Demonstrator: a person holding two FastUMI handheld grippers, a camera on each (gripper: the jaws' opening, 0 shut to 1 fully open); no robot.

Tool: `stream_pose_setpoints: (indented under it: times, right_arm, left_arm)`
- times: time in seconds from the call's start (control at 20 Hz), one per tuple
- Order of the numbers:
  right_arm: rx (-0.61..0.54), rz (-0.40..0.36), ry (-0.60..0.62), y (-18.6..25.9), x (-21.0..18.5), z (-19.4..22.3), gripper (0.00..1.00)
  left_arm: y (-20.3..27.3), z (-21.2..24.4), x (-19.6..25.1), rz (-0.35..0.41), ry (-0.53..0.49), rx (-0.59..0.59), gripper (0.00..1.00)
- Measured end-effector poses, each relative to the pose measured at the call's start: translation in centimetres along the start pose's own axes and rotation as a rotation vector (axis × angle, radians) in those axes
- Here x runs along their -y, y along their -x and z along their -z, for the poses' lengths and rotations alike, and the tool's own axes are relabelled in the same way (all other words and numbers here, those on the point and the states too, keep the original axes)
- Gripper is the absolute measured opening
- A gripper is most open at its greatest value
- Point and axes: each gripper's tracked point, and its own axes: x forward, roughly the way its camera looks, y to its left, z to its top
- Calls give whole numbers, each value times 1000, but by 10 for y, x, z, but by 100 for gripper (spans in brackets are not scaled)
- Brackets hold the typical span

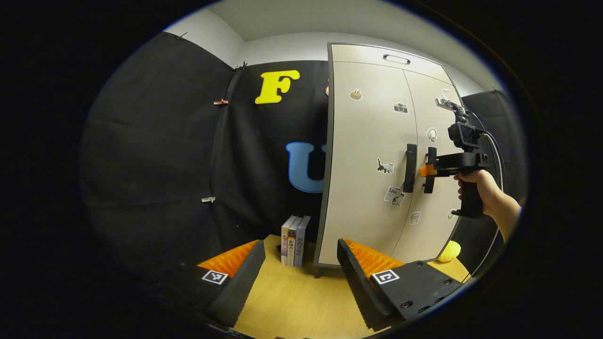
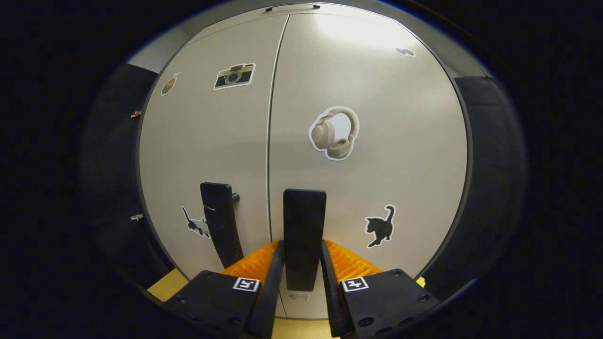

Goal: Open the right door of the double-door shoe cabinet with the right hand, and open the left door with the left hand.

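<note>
Between the fingers of the right gripper stands the upright right door handle — pinched; left gripper, spread, hangs well back — its handle ahead-right.

one cabinet, two handles, three books

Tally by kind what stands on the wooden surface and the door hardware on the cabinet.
Cabinets: 1, the shoe cabinet
Doors: 2, the left door and the right door
Door handles: 2, the left handle and the right handle
Books: 3, upright beside the cabinet
Yellow objects: 1, kind unclear
Total: 9
</note>
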Motion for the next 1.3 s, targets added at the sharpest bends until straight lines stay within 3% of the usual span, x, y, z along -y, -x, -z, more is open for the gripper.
stream_pose_setpoints:
  times: [0.1, 0.15, 0.2, 0.25, 0.3, 0.35, 0.4, 0.5, 0.9, 1.3]
  right_arm:
    - [1, -5, -21, 0, 0, 2, 39]
    - [4, -8, -37, -1, 1, 1, 43]
    - [1, -12, -50, -2, 0, 1, 34]
    - [-3, -15, -46, -2, 0, 1, 34]
    - [-7, -14, -44, -2, 0, 0, 27]
    - [-13, -15, -38, -1, 1, 1, 28]
    - [-15, -20, -35, -4, 0, 3, 20]
    - [-23, -28, -35, 1, 0, 2, 16]
    - [-44, -74, -61, 16, 2, 2, 15]
    - [-44, -43, -43, 41, 13, 3, 15]
  left_arm:
    - [1, 2, -2, -7, 1, -2, 95]
    - [1, 4, -3, -13, 0, -3, 95]
    - [1, 5, -2, -17, -2, -6, 95]
    - [1, 6, -1, -15, -2, -11, 95]
    - [2, 7, 1, -10, 1, -13, 95]
    - [2, 7, 3, -3, 3, -11, 95]
    - [4, 8, 5, 3, 3, -10, 95]
    - [4, 8, 7, 11, -3, -10, 95]
    - [9, 3, 19, 85, -41, 6, 95]
    - [30, 7, 44, 212, -53, -21, 95]
